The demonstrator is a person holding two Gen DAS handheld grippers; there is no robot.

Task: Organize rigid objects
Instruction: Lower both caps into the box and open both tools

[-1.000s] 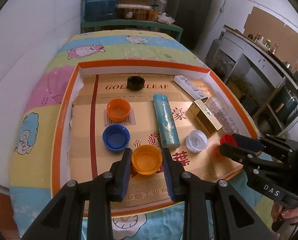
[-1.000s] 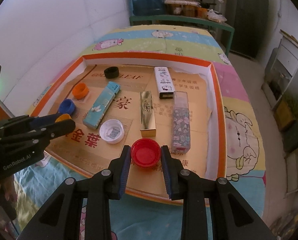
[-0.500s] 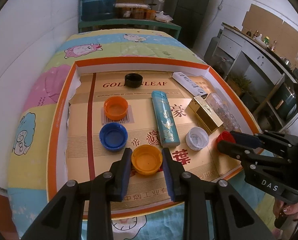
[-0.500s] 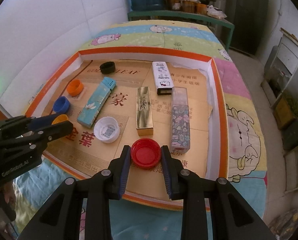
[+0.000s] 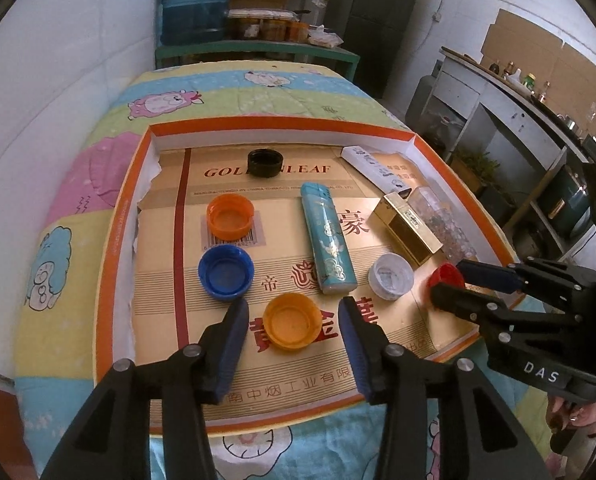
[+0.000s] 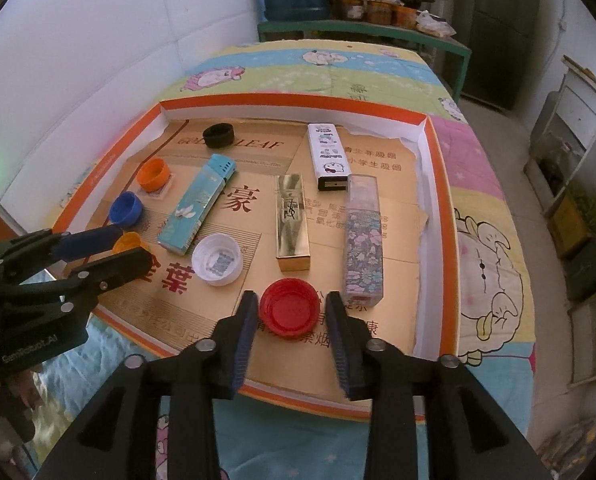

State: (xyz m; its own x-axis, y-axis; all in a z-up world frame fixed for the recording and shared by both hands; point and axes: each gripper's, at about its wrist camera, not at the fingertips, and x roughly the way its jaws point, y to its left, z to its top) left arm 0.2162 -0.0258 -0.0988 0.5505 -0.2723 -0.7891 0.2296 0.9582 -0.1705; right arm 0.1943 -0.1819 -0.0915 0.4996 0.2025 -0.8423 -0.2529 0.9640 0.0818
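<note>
In the left wrist view my left gripper (image 5: 292, 312) straddles a yellow bottle cap (image 5: 292, 322) lying on the cardboard floor of the orange-rimmed tray (image 5: 114, 240). Its jaws are opening, and a gap shows on each side of the cap. In the right wrist view my right gripper (image 6: 291, 302) flanks a red cap (image 6: 290, 312) near the tray's front edge. These jaws are opening too, and the pads stand just off the cap. Blue (image 5: 226, 267), orange (image 5: 230, 222), black (image 5: 265, 163) and white (image 5: 391, 276) caps lie nearby.
A teal box (image 5: 327, 236), a gold box (image 6: 292, 222), a floral clear box (image 6: 364, 240) and a white cartoon box (image 6: 330, 156) lie side by side in the tray. The tray rests on a cartoon quilt (image 6: 490, 240), with a white wall on the left and shelves behind.
Both grippers have spread their jaws and let go of the yellow cap and the red cap, which stay on the tray floor. Neither hand has shifted.
</note>
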